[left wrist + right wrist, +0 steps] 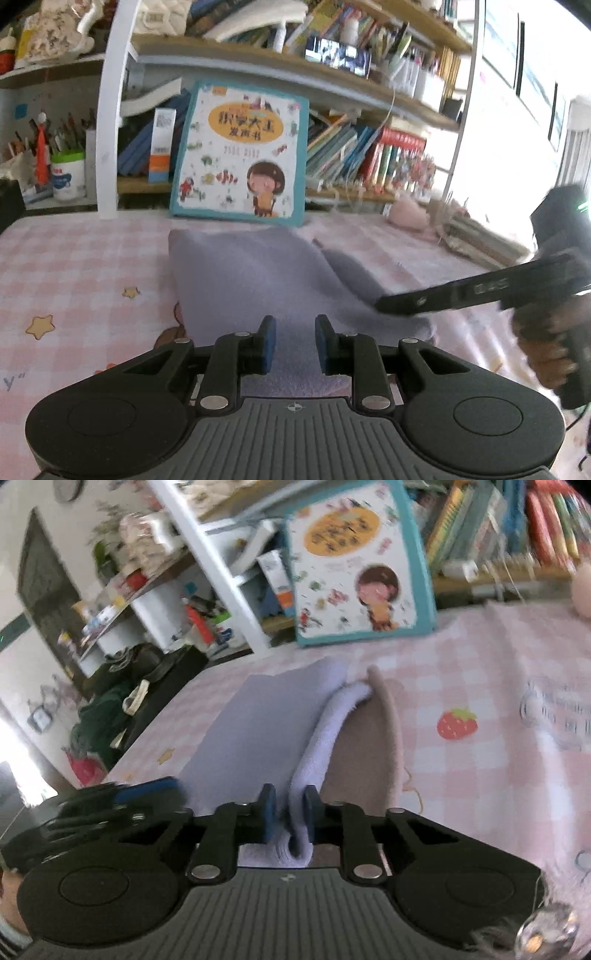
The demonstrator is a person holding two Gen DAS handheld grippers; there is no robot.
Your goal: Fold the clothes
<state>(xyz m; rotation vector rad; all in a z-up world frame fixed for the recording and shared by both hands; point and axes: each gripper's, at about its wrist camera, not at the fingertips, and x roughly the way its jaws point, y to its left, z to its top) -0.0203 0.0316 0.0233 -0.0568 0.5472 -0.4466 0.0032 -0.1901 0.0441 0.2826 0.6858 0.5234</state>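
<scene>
My right gripper (289, 812) pinches the soft, limp lavender cloth (258, 723) by its thick near-right folded edge, the best hold, while my left gripper (294, 343) hovers agape.

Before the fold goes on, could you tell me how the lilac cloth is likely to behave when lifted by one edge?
Probably floppy: the lilac cloth already drapes in a soft roll where the right claw pinches it. Likely light, since one pinched edge lifts a whole fold. Its fuzzy surface suggests it won't slip easily from the pads.
</scene>
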